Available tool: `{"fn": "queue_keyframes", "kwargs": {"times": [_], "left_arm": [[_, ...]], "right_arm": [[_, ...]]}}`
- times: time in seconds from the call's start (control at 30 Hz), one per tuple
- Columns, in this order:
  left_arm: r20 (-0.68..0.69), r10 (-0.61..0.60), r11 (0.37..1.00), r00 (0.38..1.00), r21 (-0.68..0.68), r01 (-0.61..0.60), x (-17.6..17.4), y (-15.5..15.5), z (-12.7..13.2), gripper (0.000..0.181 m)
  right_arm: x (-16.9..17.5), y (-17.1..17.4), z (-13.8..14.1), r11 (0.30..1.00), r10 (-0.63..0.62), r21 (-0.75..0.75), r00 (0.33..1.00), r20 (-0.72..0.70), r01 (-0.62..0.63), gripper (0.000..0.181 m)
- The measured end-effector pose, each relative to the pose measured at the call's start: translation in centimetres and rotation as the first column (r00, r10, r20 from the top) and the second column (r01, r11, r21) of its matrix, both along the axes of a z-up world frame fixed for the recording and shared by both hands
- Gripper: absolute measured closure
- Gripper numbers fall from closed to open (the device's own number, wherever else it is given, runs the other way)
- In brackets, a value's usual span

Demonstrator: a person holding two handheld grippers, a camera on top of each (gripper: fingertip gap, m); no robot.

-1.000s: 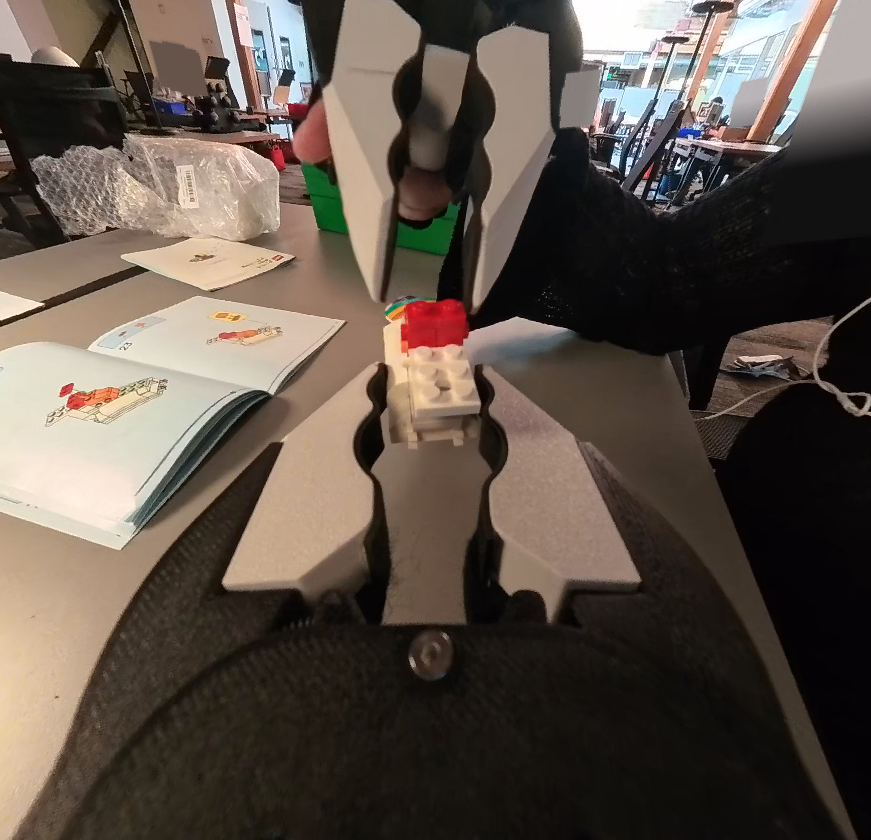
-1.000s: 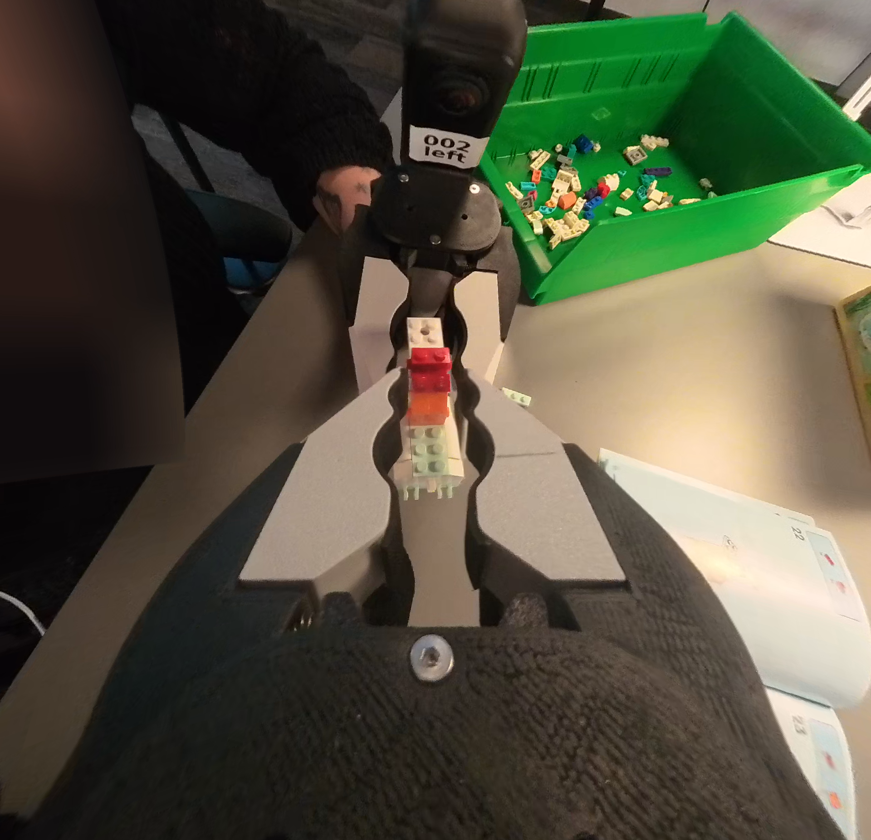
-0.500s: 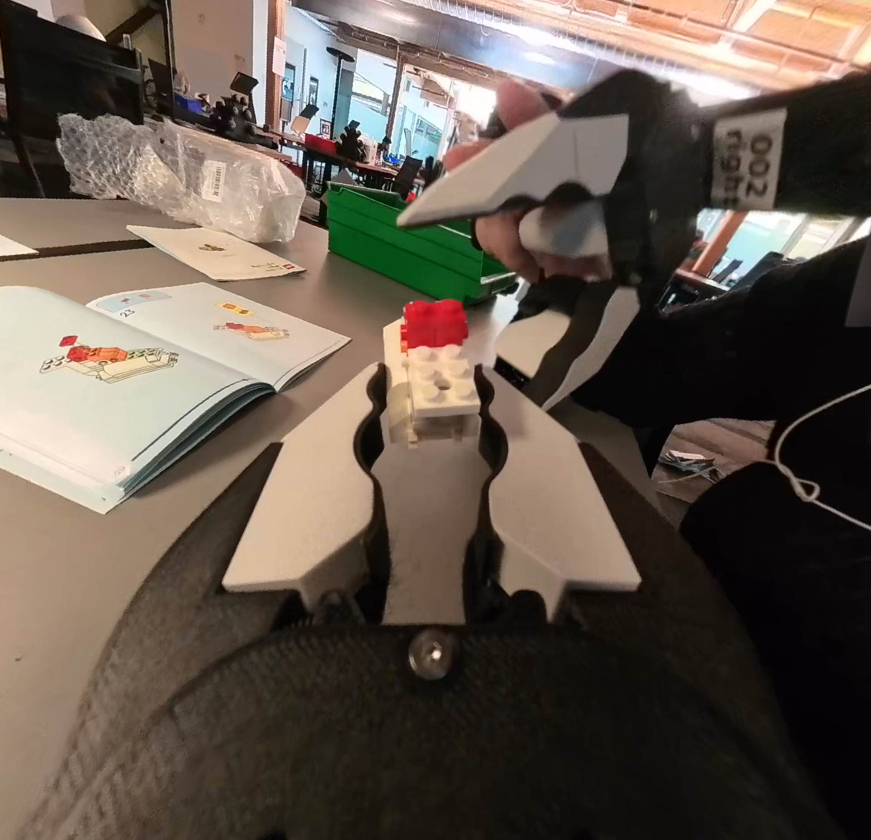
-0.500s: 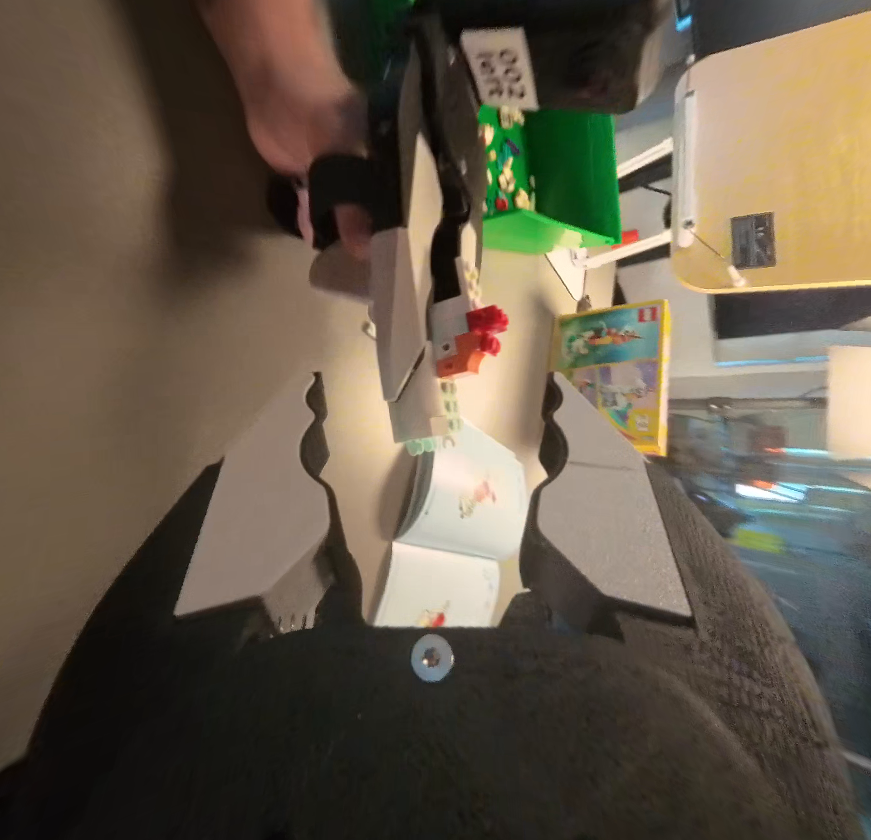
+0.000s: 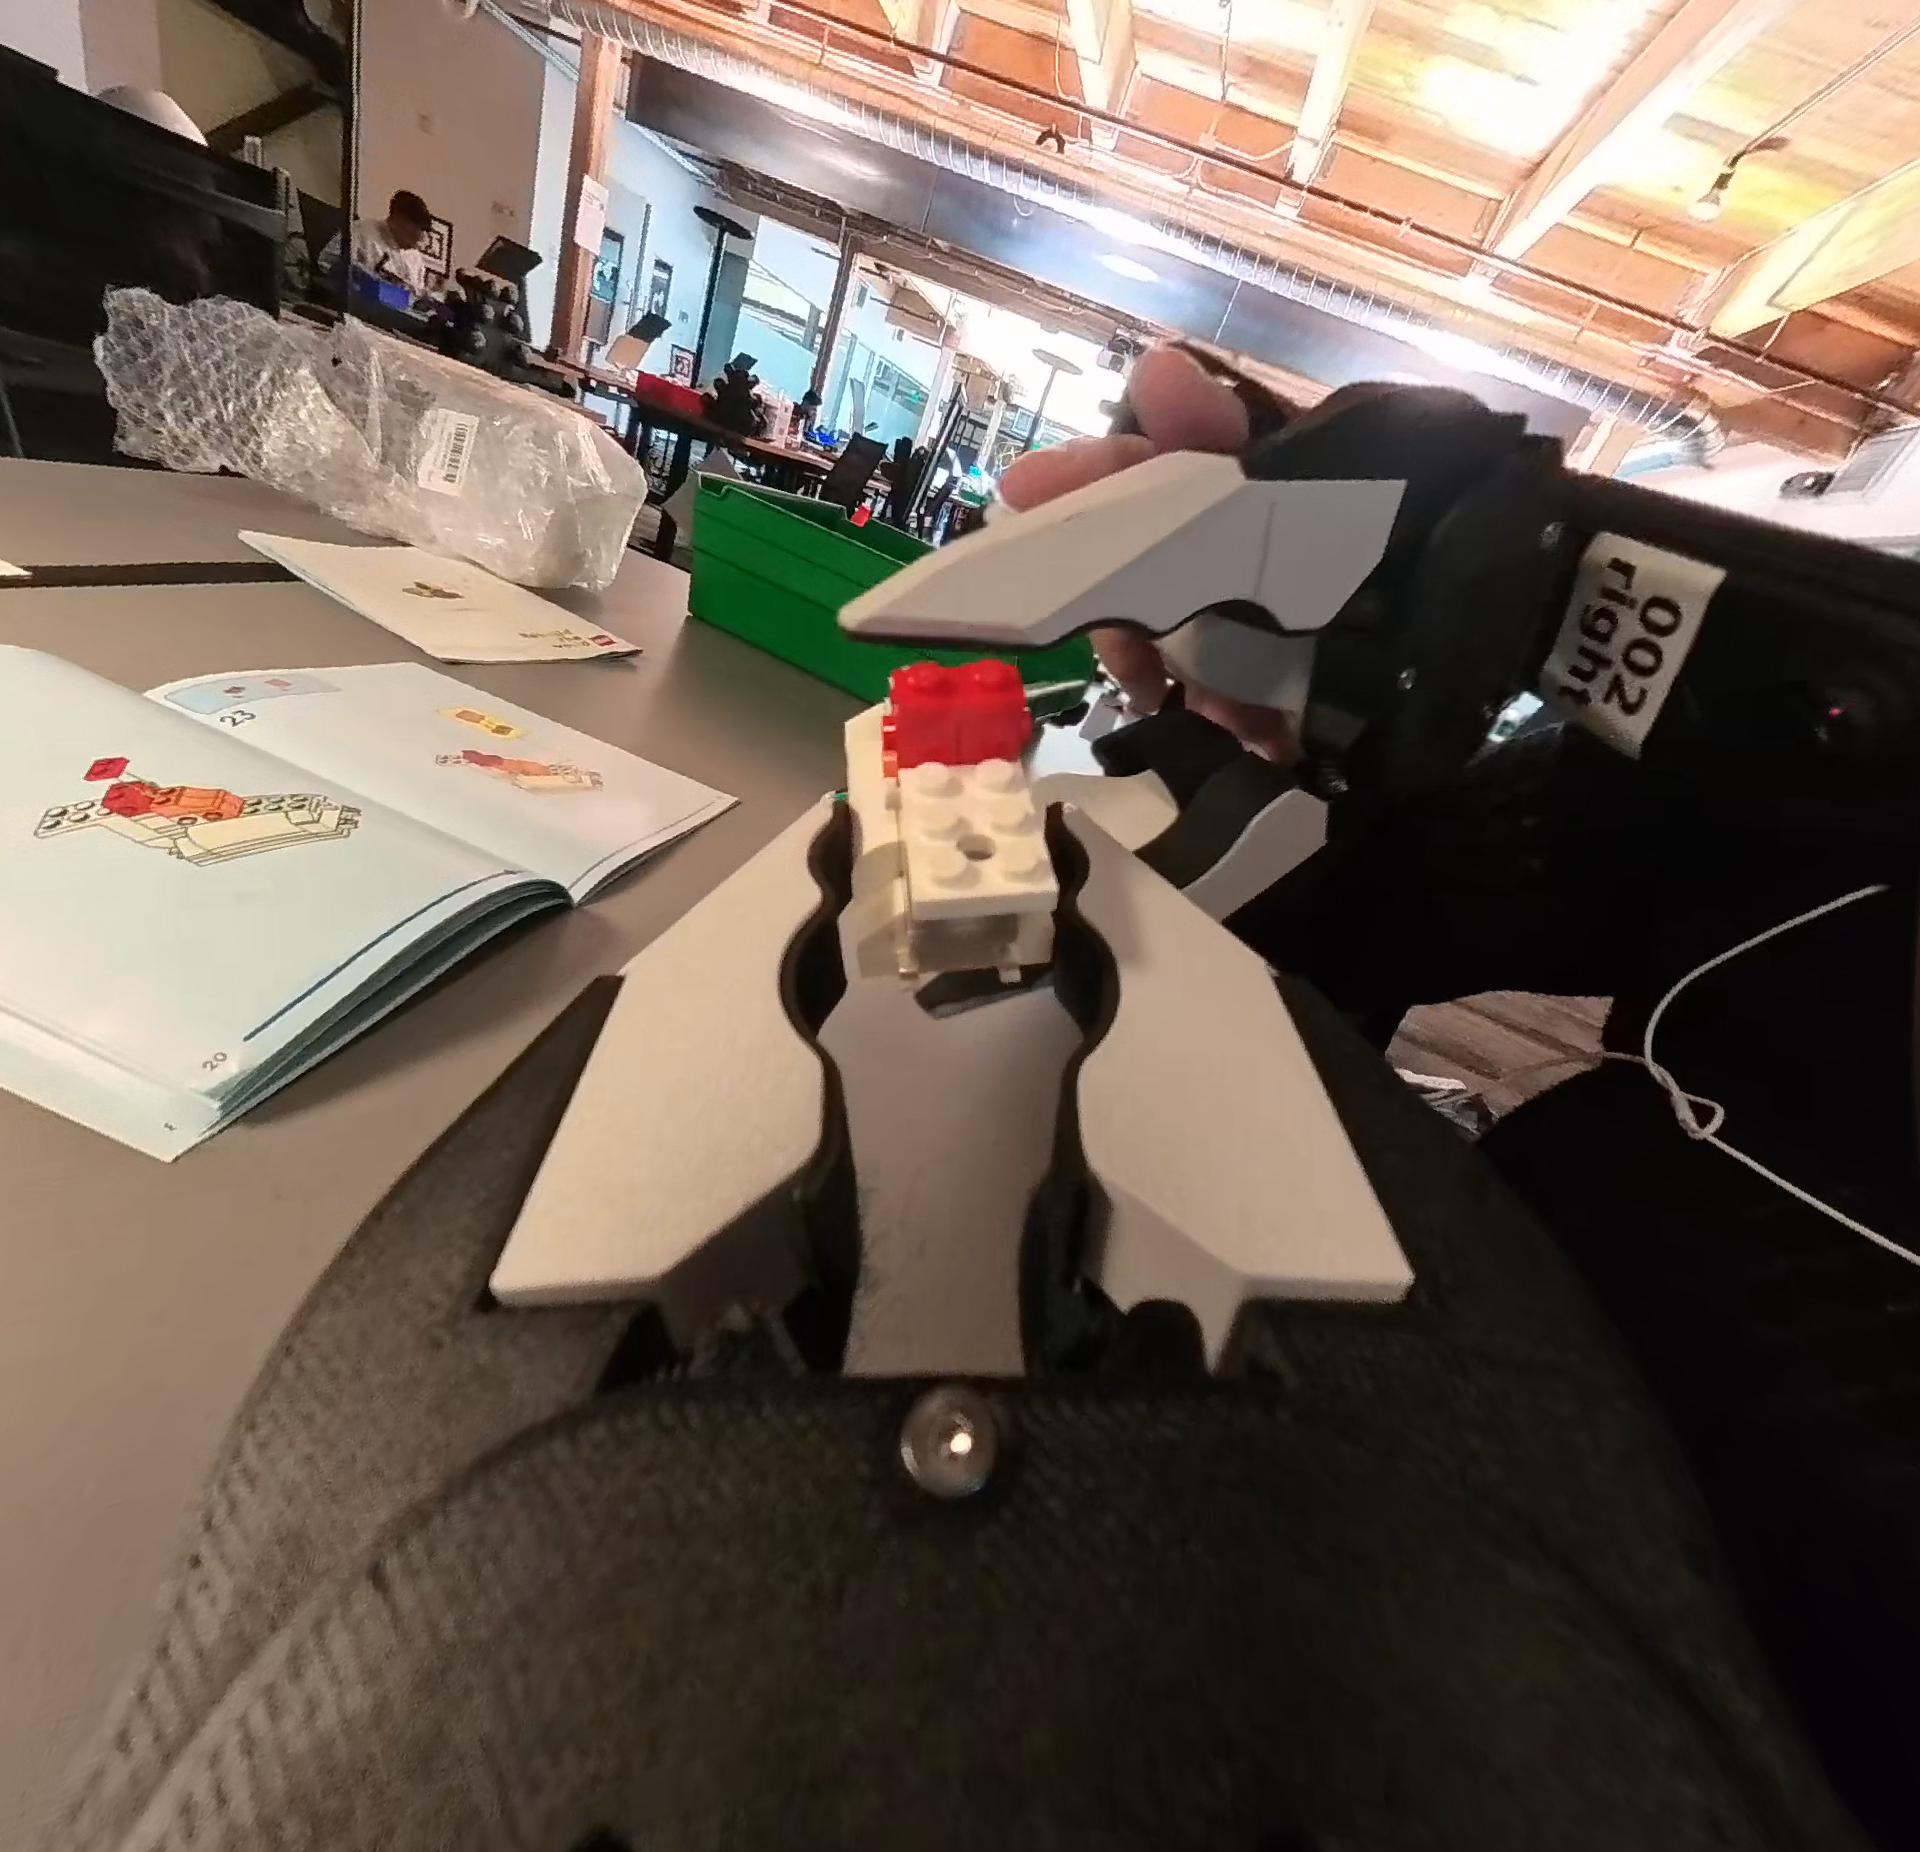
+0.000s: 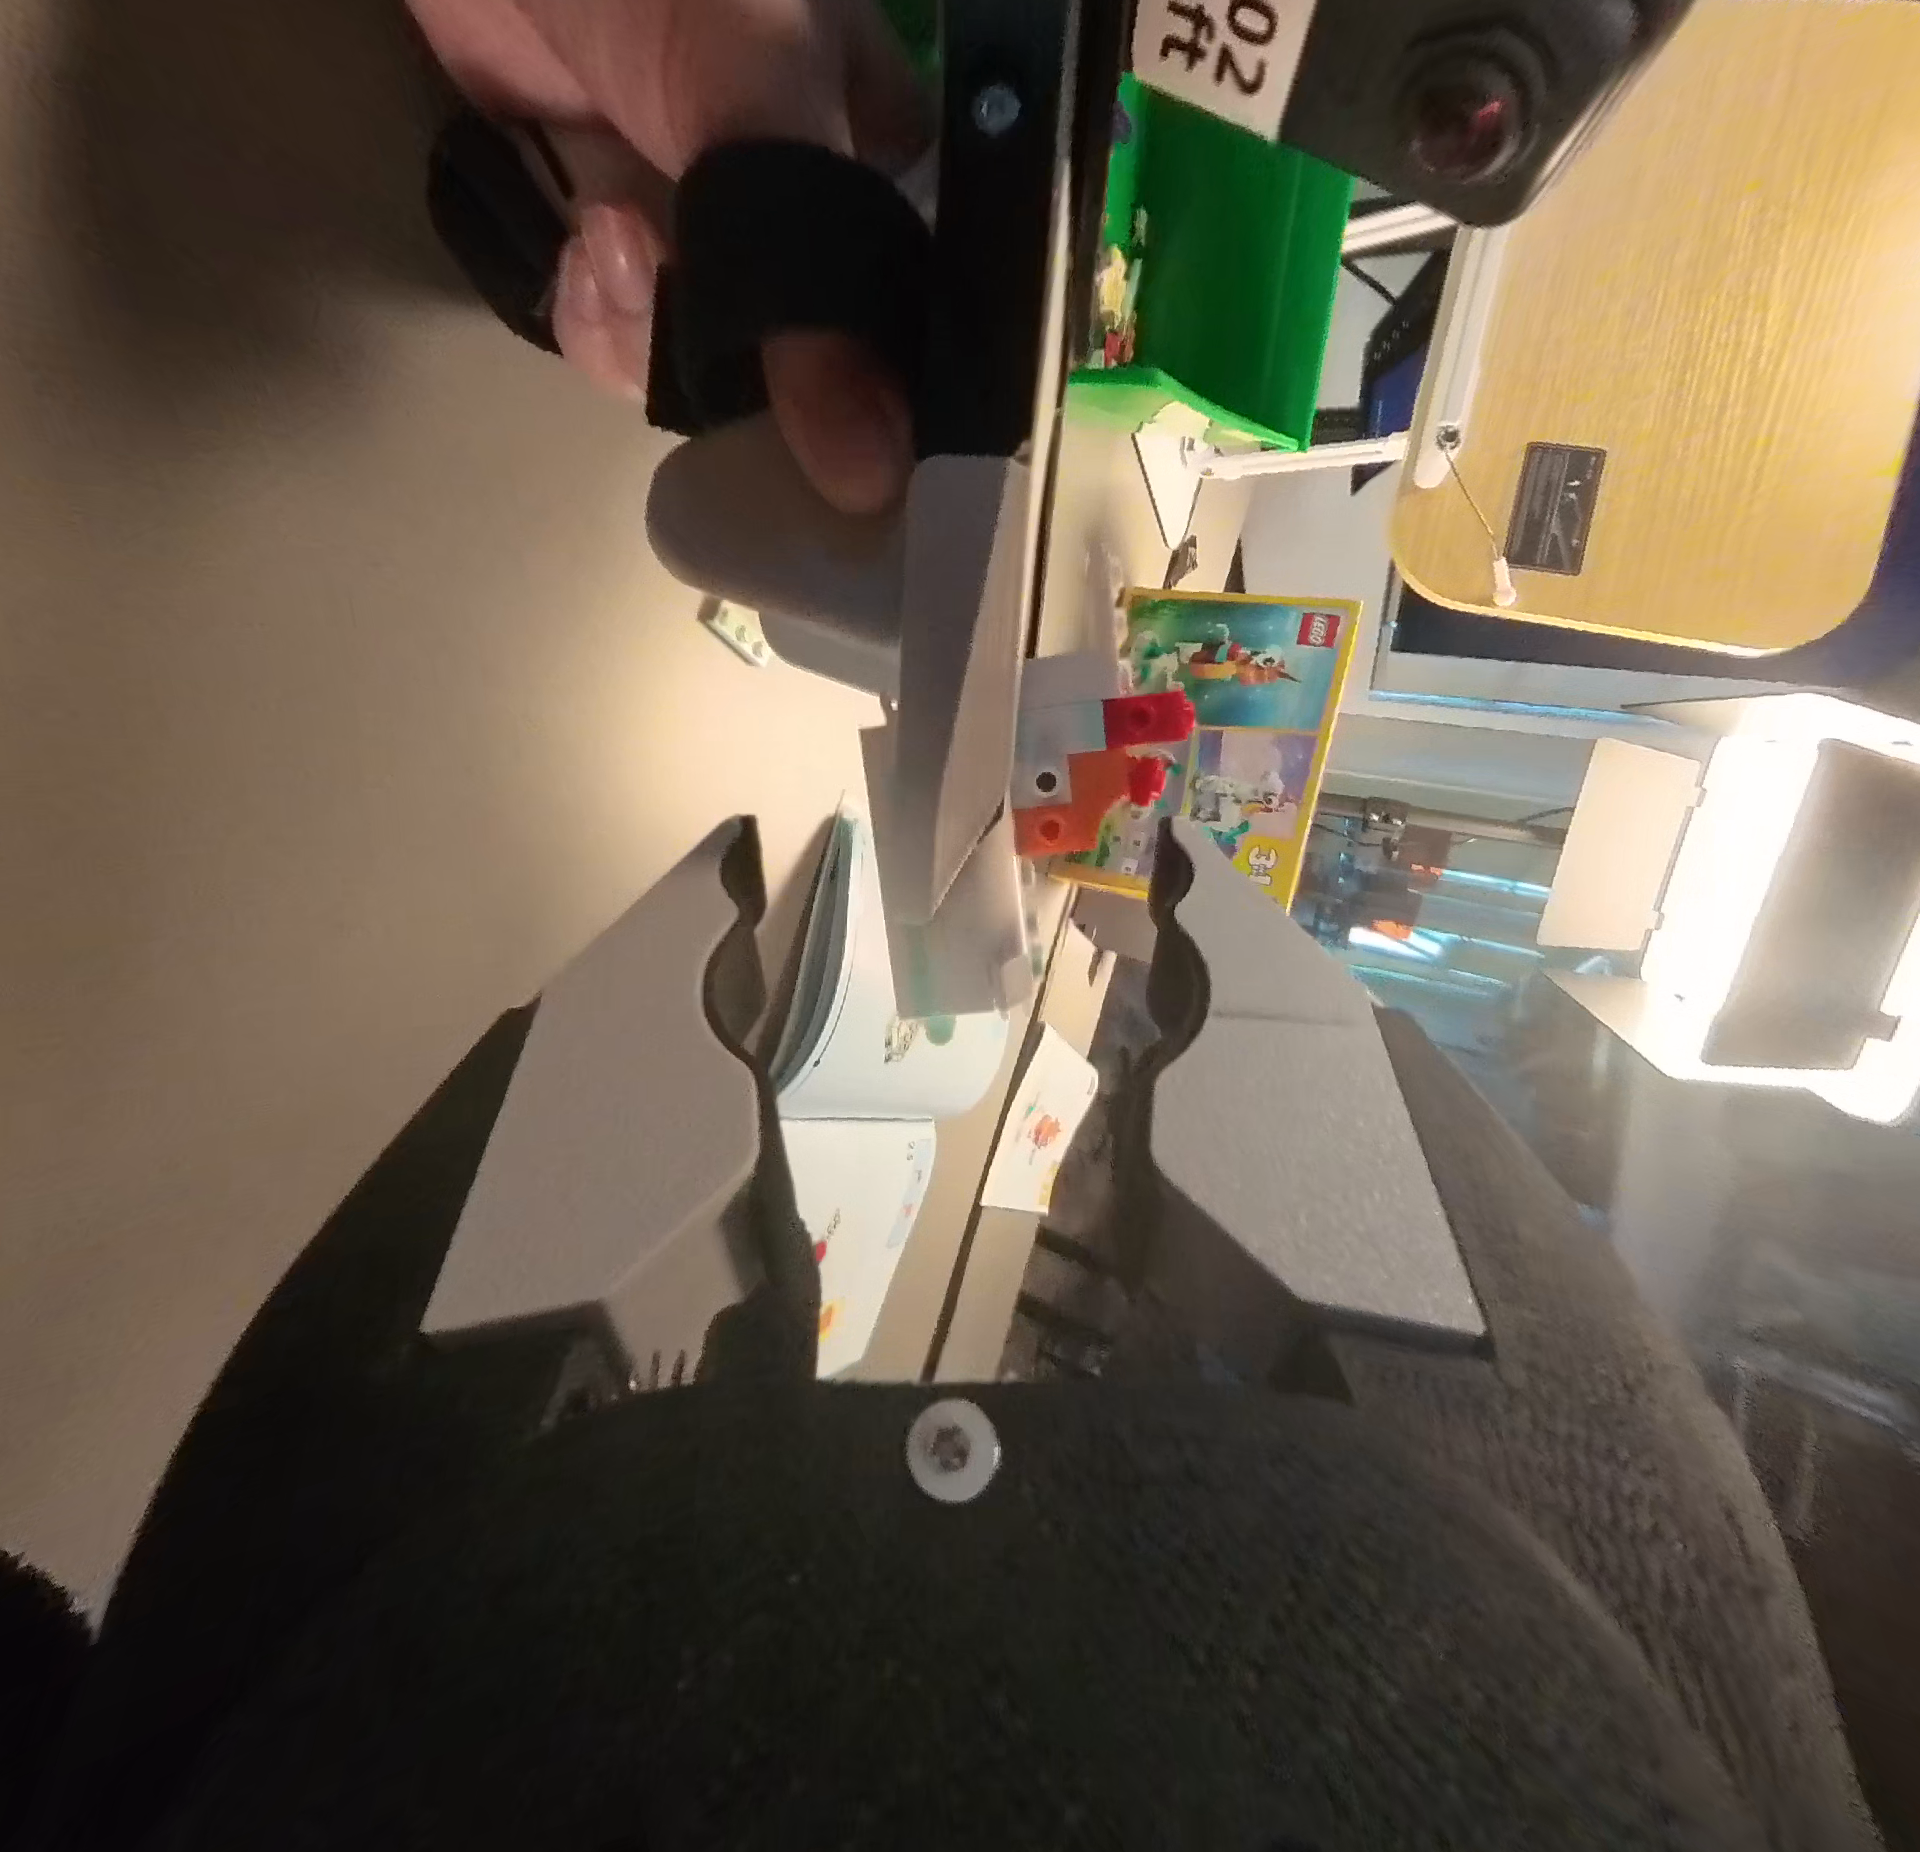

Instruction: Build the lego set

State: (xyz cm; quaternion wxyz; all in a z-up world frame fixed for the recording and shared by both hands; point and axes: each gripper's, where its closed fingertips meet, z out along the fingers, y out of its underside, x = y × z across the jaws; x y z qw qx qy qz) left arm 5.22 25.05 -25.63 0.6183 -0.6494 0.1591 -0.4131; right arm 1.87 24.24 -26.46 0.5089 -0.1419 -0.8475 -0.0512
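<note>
At the centre of the left wrist view we see our left gripper point(image 5: 951, 867) pinching the model point(image 5: 961, 836): a white studded plate with a red brick at its far end, held between the two grey fingers above the grey table point(image 5: 156, 1283). Just right of it, in the upper right of that frame, our right gripper point(image 5: 1049, 753) lies turned on its side, one finger above the red brick and one below and to the right, jaws spread and holding nothing. In the right wrist view the same spread fingers point(image 6: 623, 1075) frame the model point(image 6: 1081, 794) at mid-frame, its orange and red bricks showing past the left gripper's edge. An open booklet point(image 5: 260, 867) lies at the left of the left wrist view, a green bin point(image 5: 790, 576) behind it at upper centre, and a yellow box point(image 6: 1247, 722) sits right of centre in the right wrist view.
</note>
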Motion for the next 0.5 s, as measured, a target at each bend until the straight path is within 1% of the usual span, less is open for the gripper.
{"fn": "queue_keyframes", "kwargs": {"times": [0.5], "left_arm": [[-0.012,-0.003,1.0,1.0,0.002,0.003,0.13,-0.05,-0.07,0.145]], "right_arm": [[-0.04,0.05,-0.56,1.0,-0.006,0.031,1.0,0.019,0.005,0.111]]}}
